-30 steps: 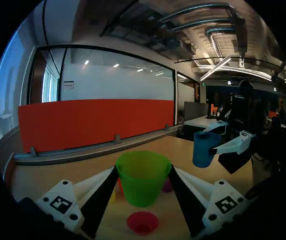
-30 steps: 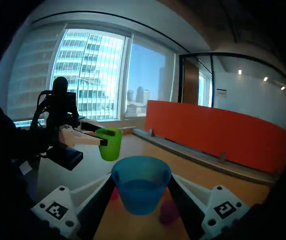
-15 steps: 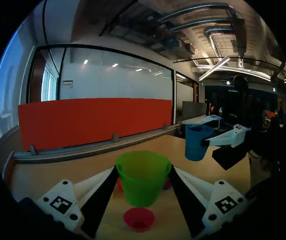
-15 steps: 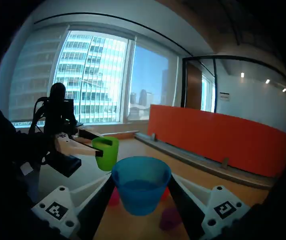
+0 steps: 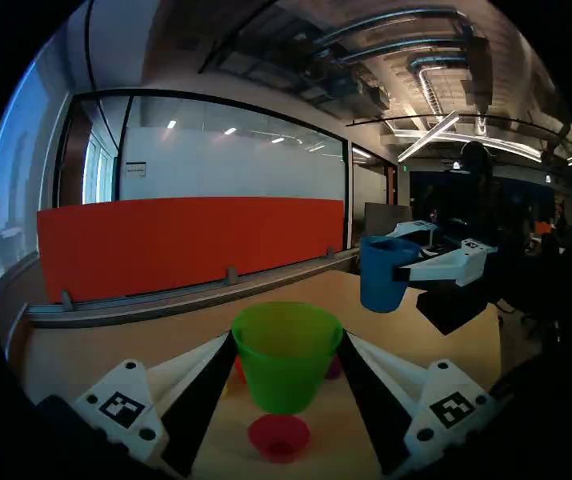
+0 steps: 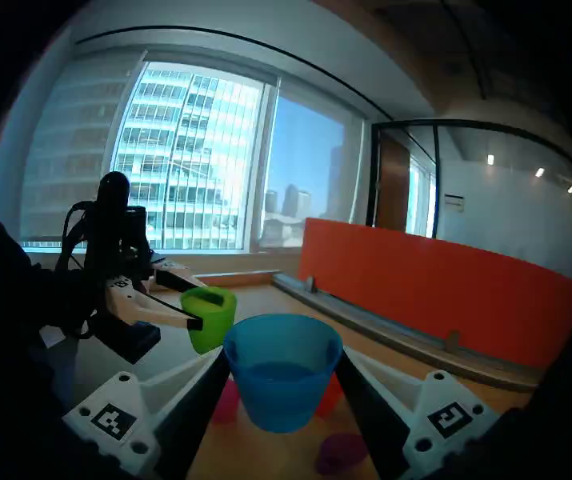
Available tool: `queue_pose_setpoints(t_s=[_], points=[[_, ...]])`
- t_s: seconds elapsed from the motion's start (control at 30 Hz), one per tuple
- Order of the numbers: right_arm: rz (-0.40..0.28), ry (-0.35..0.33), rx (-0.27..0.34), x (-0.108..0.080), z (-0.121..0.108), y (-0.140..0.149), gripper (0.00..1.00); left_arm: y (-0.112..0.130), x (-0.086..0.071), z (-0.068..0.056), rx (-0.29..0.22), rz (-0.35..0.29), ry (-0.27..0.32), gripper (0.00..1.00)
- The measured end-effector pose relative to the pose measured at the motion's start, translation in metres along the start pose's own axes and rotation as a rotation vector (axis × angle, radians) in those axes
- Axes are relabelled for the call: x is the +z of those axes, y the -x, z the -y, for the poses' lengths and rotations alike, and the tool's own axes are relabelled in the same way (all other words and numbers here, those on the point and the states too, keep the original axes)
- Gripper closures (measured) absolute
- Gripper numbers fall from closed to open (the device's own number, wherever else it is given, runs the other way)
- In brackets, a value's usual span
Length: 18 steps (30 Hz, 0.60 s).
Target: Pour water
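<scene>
Left gripper view: the left tool (image 5: 286,342) is clenched on a translucent green plastic cup (image 5: 286,372), held upright above the worktop (image 5: 366,292). The right tool (image 6: 282,362) grasps a translucent blue plastic cup (image 6: 282,396), upright and part-filled with water; the two cups are near but apart. Tilting the blue cup before its rim is over the green mouth, or tilting it too fast, would likely spill water. The worktop is pale wood and carries a small red cup (image 5: 279,436). The room is an office with an orange partition (image 5: 190,240) and tall windows (image 6: 190,160).

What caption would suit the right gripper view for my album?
Right claw holding a blue cup of water, left claw holding a green cup alongside.
</scene>
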State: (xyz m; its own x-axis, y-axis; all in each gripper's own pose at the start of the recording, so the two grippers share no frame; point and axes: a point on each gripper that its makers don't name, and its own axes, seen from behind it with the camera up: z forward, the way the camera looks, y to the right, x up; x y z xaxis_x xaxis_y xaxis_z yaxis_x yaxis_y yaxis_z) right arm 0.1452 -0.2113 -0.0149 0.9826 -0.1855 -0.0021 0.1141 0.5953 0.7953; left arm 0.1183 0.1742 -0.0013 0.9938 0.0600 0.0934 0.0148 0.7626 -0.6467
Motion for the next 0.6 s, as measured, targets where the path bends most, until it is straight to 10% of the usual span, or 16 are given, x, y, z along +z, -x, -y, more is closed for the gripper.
queue_pose_setpoints(t_s=[0.6], points=[[-0.031,-0.023,-0.084,0.027,-0.006,-0.032,0.09,0.0,0.003,0.001,0.002,0.004,0.006,0.12]])
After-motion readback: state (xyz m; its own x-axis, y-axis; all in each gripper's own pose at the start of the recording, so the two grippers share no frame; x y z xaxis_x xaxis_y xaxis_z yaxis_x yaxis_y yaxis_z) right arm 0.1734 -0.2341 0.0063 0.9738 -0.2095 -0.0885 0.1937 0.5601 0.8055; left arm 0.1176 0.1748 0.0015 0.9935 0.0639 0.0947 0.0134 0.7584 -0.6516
